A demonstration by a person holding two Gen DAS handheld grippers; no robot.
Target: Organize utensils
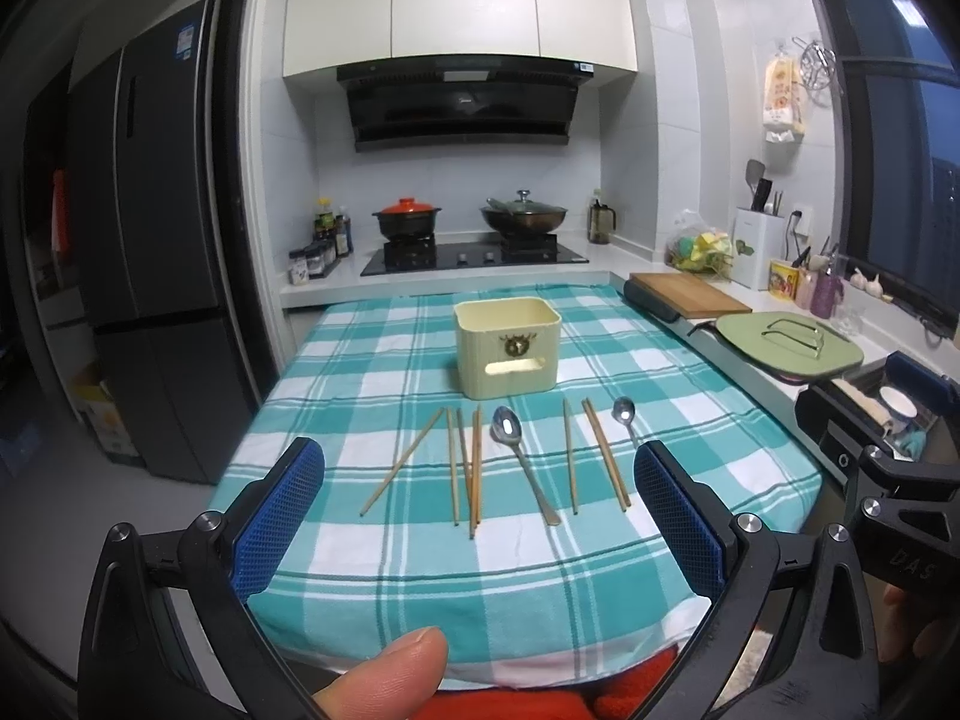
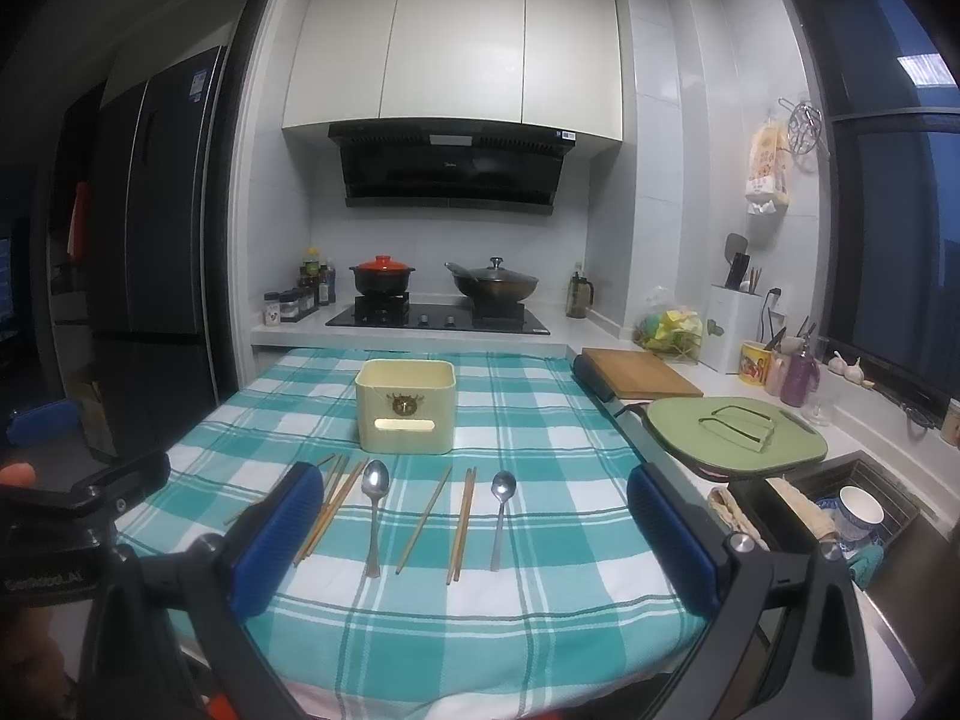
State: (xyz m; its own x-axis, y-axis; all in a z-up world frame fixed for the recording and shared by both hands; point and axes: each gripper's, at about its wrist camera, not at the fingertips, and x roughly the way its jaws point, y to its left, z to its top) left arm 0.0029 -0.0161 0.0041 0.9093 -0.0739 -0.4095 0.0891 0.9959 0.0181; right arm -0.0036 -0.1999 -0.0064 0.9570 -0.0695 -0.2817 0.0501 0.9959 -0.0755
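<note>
A cream square utensil holder (image 1: 509, 345) (image 2: 405, 407) stands upright on the teal checked tablecloth (image 1: 390, 564) (image 2: 540, 600). In front of it lie several wooden chopsticks (image 1: 465, 468) (image 2: 462, 525), a large metal spoon (image 1: 521, 459) (image 2: 374, 513) and a small metal spoon (image 1: 625, 417) (image 2: 500, 513). My left gripper (image 1: 480, 474) hangs open above the near part of the table, nothing between its blue pads (image 1: 282, 522). My right gripper (image 2: 474, 510) is also open and holds nothing. The right gripper's body shows at the left wrist view's right edge.
A stove with a red-lidded pot (image 1: 407, 219) and a wok (image 1: 523, 217) lies behind the table. To the right are a wooden cutting board (image 2: 639, 381), a green lidded pan (image 2: 741, 435) and a sink with a bowl (image 2: 861, 510). A dark fridge (image 1: 150, 276) stands left.
</note>
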